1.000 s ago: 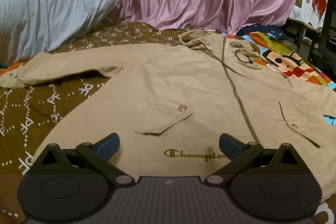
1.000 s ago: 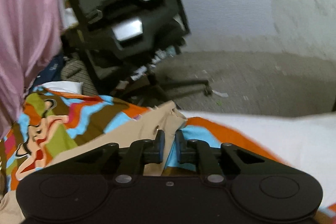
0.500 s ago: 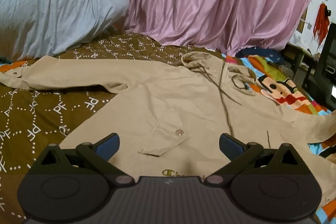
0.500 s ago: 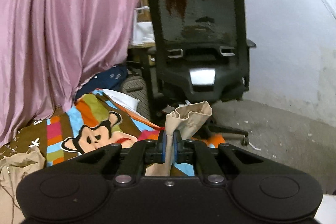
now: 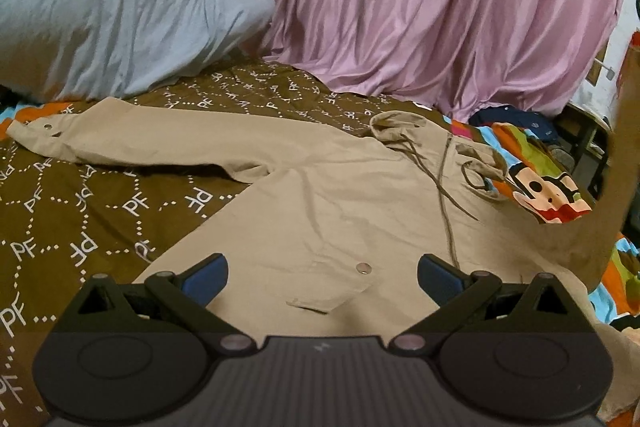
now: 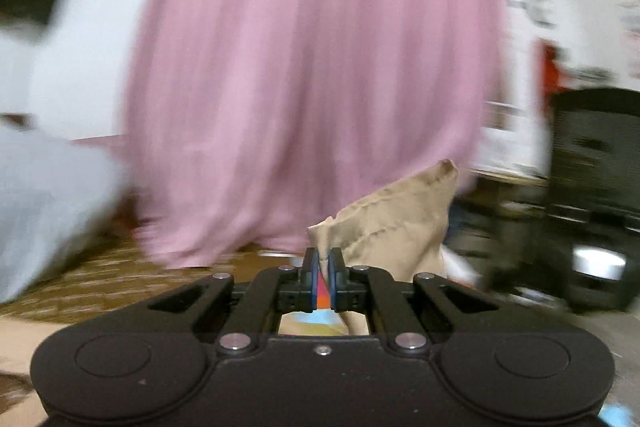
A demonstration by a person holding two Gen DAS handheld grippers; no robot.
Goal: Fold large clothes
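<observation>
Sleeve (image 6: pixel 400 211) now raised, jacket (image 5: pixel 320 195) flat.

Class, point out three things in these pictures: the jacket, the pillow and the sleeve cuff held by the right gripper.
jacket (image 5: pixel 320 195), left wrist view, chest panel.
pillow (image 5: pixel 112 7), left wrist view, middle of its face.
cuff (image 6: pixel 400 219), right wrist view, fabric above the fingers.

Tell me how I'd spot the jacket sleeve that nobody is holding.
Find the grey pillow at the bed's far left. Just below it, the tan jacket stretches one free sleeve leftward, flat on the brown patterned bedspread. Unlike the other sleeve, pinched in the right gripper, it has a visible snap at its cuff.
</observation>
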